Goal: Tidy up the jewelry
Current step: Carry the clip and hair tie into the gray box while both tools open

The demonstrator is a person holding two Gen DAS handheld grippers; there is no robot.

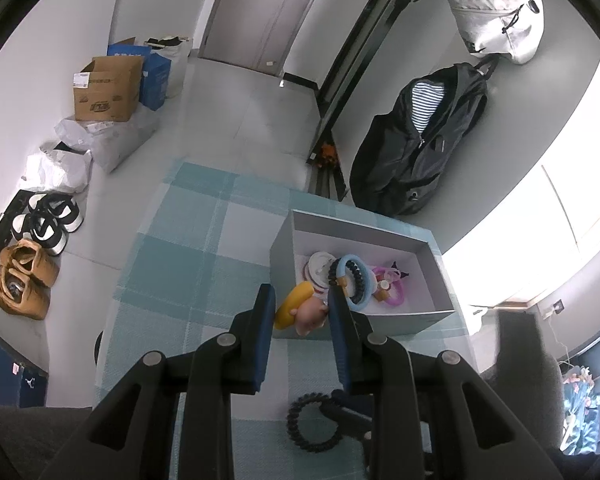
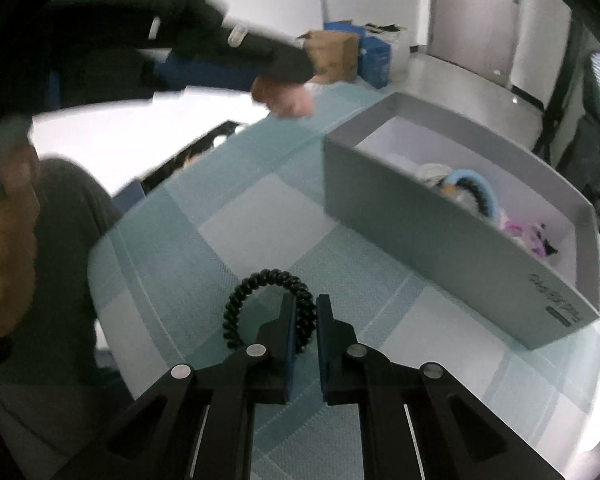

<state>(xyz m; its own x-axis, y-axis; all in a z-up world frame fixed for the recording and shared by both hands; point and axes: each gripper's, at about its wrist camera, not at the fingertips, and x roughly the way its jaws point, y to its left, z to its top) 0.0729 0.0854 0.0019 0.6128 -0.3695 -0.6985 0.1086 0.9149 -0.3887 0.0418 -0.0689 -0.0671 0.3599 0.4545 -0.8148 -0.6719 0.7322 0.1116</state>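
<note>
My left gripper (image 1: 300, 293) is shut on a yellow ring with a pink charm (image 1: 298, 314), held in the air over the near left corner of the grey box (image 1: 360, 233). Inside the box lie a blue ring with black beads (image 1: 354, 280), a white round piece (image 1: 318, 268) and a pink-purple piece (image 1: 390, 286). In the right wrist view my right gripper (image 2: 305, 302) is shut on a black spiral band (image 2: 260, 284) lying on the checked cloth, short of the box (image 2: 420, 216). The band (image 1: 312, 424) also shows low in the left wrist view.
A teal checked cloth (image 1: 204, 240) covers the table. Past its far edge the floor holds a cardboard box (image 1: 106, 90), bags and shoes (image 1: 48, 220). A dark jacket (image 1: 420, 140) hangs on the wall at right. A person's body (image 2: 60, 240) is close at left.
</note>
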